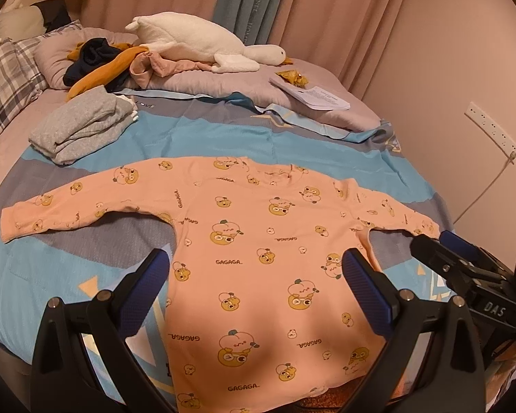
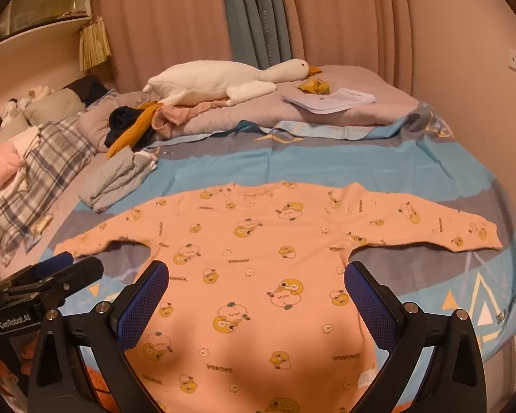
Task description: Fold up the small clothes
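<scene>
A small pink long-sleeved shirt (image 1: 258, 241) with yellow duck prints and "GAGAGA" lettering lies flat on the bed, both sleeves spread sideways, hem toward me. My left gripper (image 1: 256, 265) hovers open above the shirt's lower body, its blue pads straddling the torso. In the right wrist view the same shirt (image 2: 258, 258) lies spread, and my right gripper (image 2: 256, 277) is open above it with nothing between its fingers. The right gripper (image 1: 443, 246) also shows at the right edge of the left wrist view, and the left gripper (image 2: 68, 265) shows at the left edge of the right wrist view.
A folded grey garment (image 1: 82, 130) lies beyond the left sleeve. A heap of dark, mustard and pink clothes (image 1: 110, 65), a white plush goose (image 1: 203, 41) and a paper booklet (image 1: 313, 94) rest on the quilt at the back. Plaid pillows (image 1: 7, 79) sit left; curtains (image 1: 326, 3) hang behind.
</scene>
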Action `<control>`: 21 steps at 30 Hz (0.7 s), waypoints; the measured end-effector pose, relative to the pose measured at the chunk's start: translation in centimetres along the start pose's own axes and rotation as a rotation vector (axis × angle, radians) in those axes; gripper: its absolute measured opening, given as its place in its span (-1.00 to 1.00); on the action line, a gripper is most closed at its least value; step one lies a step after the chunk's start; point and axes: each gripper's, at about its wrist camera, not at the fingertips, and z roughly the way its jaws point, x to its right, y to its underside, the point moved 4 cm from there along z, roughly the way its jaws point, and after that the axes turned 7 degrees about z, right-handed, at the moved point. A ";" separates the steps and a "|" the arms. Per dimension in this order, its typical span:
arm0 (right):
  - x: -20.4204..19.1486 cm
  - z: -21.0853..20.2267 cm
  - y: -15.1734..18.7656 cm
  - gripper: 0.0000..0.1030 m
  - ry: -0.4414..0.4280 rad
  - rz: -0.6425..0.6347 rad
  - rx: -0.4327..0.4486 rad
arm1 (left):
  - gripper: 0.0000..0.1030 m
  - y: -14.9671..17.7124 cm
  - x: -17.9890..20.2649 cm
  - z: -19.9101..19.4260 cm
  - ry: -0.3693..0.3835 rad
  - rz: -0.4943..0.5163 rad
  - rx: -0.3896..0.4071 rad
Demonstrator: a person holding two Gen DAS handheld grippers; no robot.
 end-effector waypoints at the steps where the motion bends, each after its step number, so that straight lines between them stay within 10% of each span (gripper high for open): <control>1: 0.0 0.0 0.1 0.98 0.003 0.001 0.000 | 0.95 0.0 0.0 0.2 0.000 0.003 -0.004; 21: 1.0 0.9 -0.3 0.93 0.020 0.030 -0.013 | 0.95 -0.4 -0.2 0.9 -0.015 -0.004 -0.020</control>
